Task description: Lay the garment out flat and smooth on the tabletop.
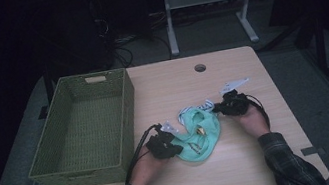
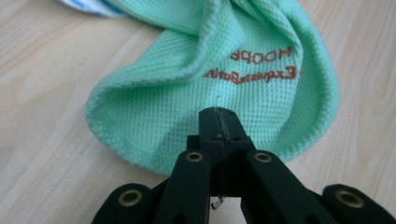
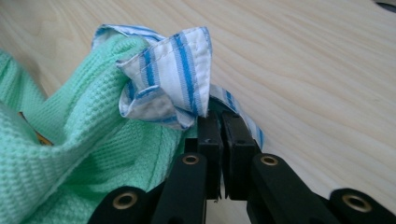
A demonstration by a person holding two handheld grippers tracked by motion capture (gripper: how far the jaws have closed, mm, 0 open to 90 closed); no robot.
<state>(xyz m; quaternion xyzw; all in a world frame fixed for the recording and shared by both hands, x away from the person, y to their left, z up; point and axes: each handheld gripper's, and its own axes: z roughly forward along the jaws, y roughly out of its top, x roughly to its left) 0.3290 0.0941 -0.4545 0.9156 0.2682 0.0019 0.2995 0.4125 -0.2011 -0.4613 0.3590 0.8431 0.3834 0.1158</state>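
A mint-green waffle cloth point(image 1: 205, 134) lies crumpled on the middle of the wooden table point(image 1: 245, 160). It has a blue-and-white striped trim point(image 1: 190, 109) at its far side. My left gripper point(image 1: 176, 147) is at the cloth's near left edge. In the left gripper view its jaws point(image 2: 218, 116) are shut, tips pinched into the green fabric point(image 2: 154, 116) just below orange embroidered lettering point(image 2: 261, 65). My right gripper point(image 1: 216, 108) is at the cloth's far right end. In the right gripper view the right gripper point(image 3: 219, 119) is shut on the striped trim point(image 3: 177, 70), with green cloth point(image 3: 70, 135) bunched to its left.
A green woven basket point(image 1: 128, 114) with nothing in it stands on the table's left side, close to the left hand. A round cable hole point(image 1: 200, 68) sits near the far edge. Grey metal legs point(image 1: 170, 20) stand on the floor beyond the table.
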